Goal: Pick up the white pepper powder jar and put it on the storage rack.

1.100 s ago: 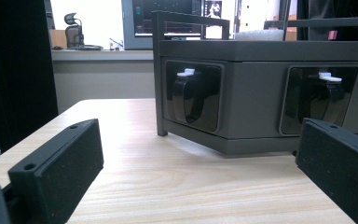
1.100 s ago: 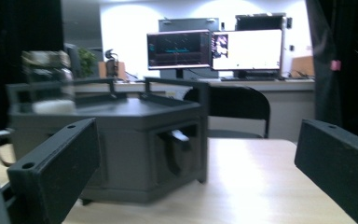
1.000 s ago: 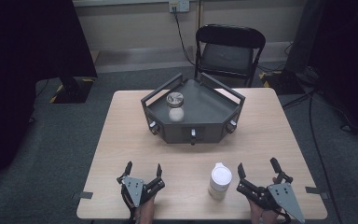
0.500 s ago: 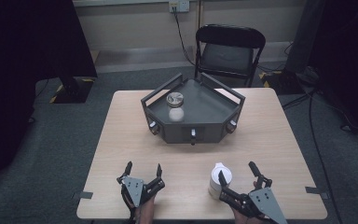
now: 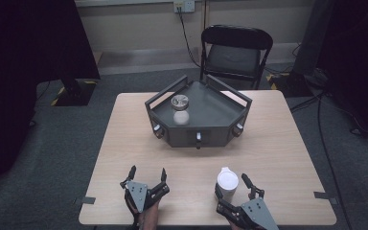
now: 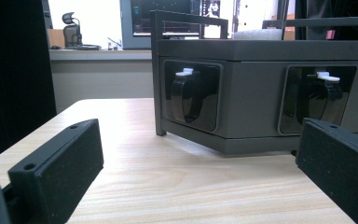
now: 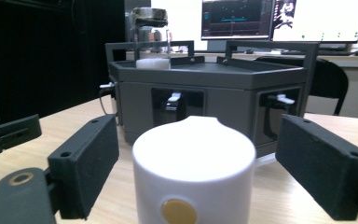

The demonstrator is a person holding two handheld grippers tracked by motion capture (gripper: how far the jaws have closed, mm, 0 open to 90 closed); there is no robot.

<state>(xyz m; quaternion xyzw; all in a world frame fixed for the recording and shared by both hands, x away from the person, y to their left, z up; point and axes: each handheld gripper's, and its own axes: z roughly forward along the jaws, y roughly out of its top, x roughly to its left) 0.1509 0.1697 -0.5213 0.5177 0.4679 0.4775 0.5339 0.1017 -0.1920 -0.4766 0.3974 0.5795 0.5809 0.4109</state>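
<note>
The right gripper [image 5: 233, 189] has been closing its fingers around the white cup [image 5: 227, 184] without clamping yet, the lift remains, left gripper [image 5: 147, 173] released.

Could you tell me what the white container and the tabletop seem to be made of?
White container: probably plastic, judging by its smooth, opaque, softly glossy, seamless moulded body. Tabletop: pale wood or wood-look laminate, matte, with straight printed-looking grain lines.

White cup [image 7: 193, 172] with gold dot; dark grey tray [image 5: 206, 112]; black gripper [image 5: 234, 189].
</note>
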